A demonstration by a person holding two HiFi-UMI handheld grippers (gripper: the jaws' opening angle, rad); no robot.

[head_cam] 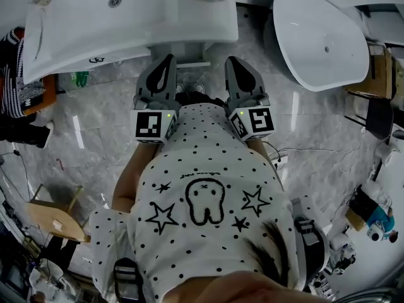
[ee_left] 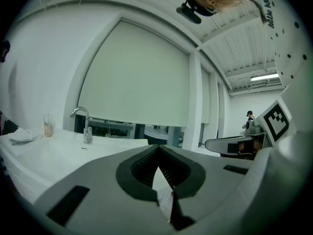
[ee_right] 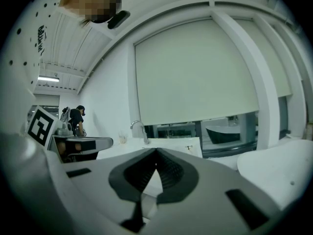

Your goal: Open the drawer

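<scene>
Head view shows a long white washbasin counter [head_cam: 126, 17] filling the top of the picture, with an oval white tub [head_cam: 319, 36] well apart to its right. The person stands square to the counter's near edge, where a narrow white unit [head_cam: 183, 50] drops below the overhang. The drawer is probably in that unit, but no front or handle shows from any view, so its exact place cannot be told. The left gripper [head_cam: 166, 60] and right gripper [head_cam: 234, 62] are held side by side, close to the body, pointing roughly level at that near edge. This looks like a ready stance before reaching down. Both are clenched with nothing between the jaws, whose tips meet. A chrome faucet [ee_left: 84, 125] stands at the counter's far edge, and a small cup [ee_left: 48, 127] sits near its far left corner. Neither matters for the pull.
</scene>
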